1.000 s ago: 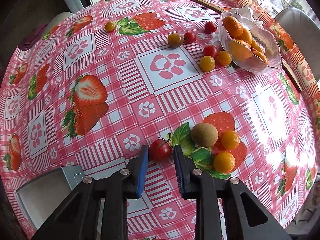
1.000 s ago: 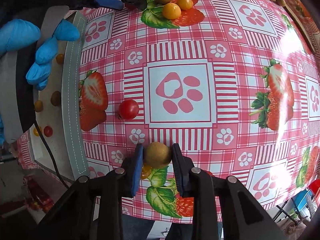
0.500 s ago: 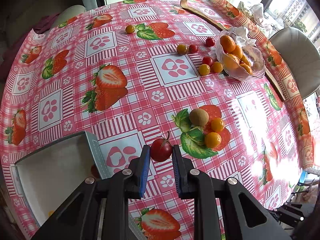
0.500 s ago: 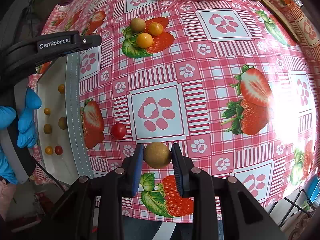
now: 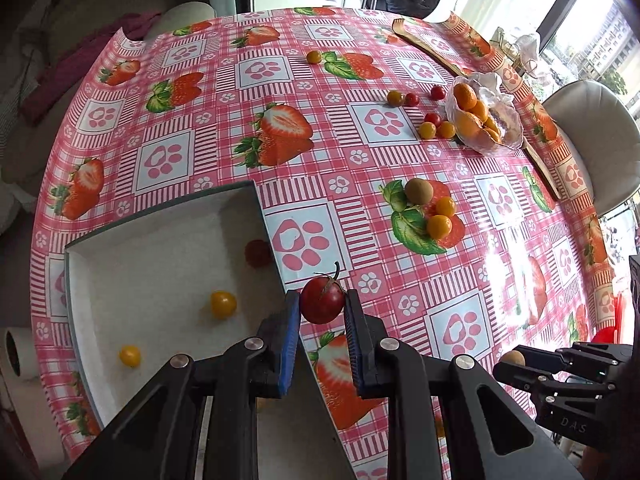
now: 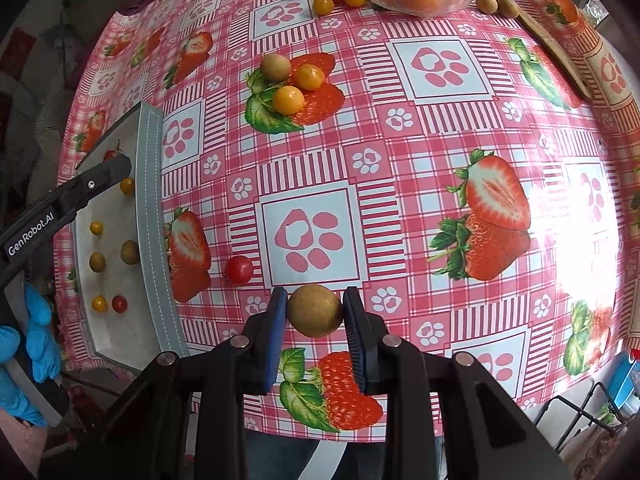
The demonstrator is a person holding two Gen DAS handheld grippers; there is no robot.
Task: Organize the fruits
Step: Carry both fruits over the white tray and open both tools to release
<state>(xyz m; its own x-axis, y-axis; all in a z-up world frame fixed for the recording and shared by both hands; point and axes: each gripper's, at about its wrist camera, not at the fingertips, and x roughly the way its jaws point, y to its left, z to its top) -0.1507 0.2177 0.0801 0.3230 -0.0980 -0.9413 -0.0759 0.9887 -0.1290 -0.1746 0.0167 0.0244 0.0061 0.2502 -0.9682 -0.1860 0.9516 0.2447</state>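
My left gripper (image 5: 322, 312) is shut on a red tomato (image 5: 322, 299) and holds it in the air above the right edge of the white tray (image 5: 160, 248). My right gripper (image 6: 315, 314) is shut on a brown kiwi (image 6: 315, 310) and holds it above the table near its front edge. The tray (image 6: 150, 216) holds several small fruits: yellow and red tomatoes and small kiwis. A loose red tomato (image 6: 238, 269) lies on the cloth just right of the tray. The right gripper with its kiwi also shows in the left wrist view (image 5: 516, 358).
A kiwi (image 5: 418, 191) and two yellow tomatoes (image 5: 439, 226) lie mid-table. A glass bowl (image 5: 486, 120) of oranges stands at the far right with several small tomatoes beside it. One lone tomato (image 5: 314, 57) lies far back. A chair (image 5: 592, 140) stands past the table.
My left gripper has lifted the red tomato higher and pulled back over the tray's edge. My right gripper has risen with the kiwi and backed off from the table a little.
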